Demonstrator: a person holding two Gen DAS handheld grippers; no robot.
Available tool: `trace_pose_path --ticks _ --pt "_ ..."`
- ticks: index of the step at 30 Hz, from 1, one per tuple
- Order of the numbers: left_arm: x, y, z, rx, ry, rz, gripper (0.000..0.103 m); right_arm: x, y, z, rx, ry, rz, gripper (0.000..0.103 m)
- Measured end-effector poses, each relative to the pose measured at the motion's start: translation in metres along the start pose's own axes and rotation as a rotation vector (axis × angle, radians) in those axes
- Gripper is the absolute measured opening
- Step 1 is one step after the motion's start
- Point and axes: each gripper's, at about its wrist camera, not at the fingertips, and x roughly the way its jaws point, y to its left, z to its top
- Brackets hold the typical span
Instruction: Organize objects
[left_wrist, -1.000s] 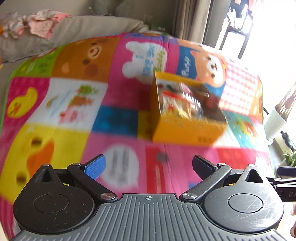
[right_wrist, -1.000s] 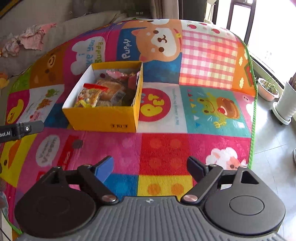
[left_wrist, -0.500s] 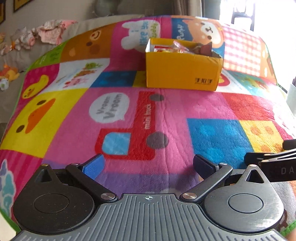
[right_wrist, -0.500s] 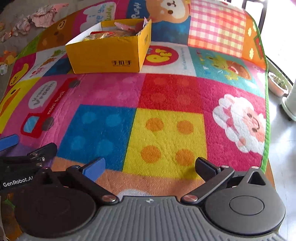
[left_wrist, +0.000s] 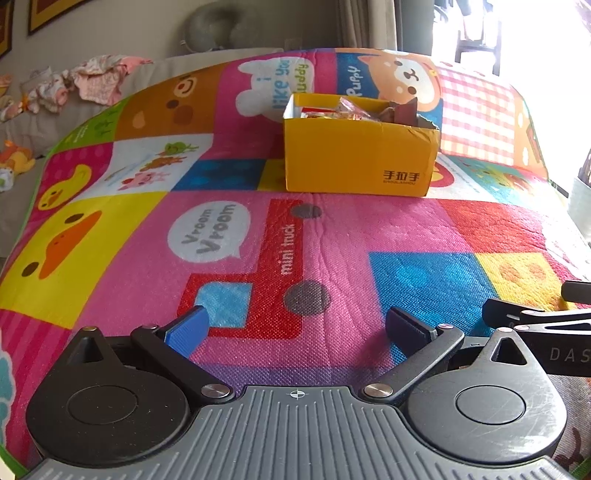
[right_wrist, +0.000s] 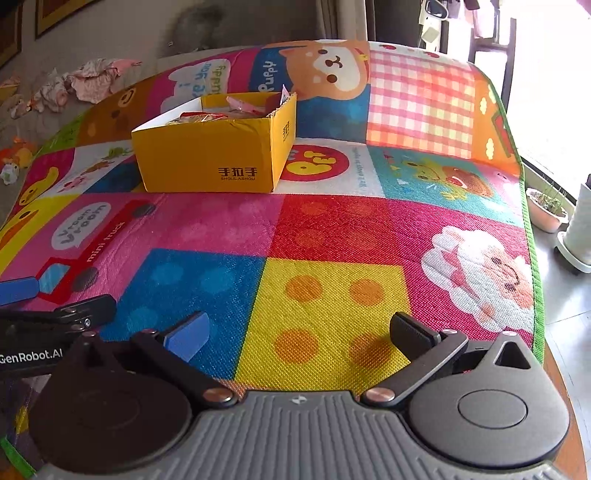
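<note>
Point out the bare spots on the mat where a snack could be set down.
Bare mat runs from the box to both grippers, left and right, jaws open and empty. The checkered patch right of the box is free too. Only the box, packed with snacks, is crowded.

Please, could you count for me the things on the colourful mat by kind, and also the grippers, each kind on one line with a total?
Yellow cardboard box holding snack packets (too jumbled to count): 1
Colourful patchwork play mat: 1
Two-finger grippers, both open and empty: 2, left gripper, right gripper
Total: 4
</note>
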Motion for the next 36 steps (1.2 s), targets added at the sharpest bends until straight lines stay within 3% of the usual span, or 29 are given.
trace_pose_path --ticks 36 --pt "-0.0006 0.0013 0.0004 0.000 0.000 -0.005 0.103 0.0087 -0.0027 0.0046 -0.020 -0.016 0.034 0.103"
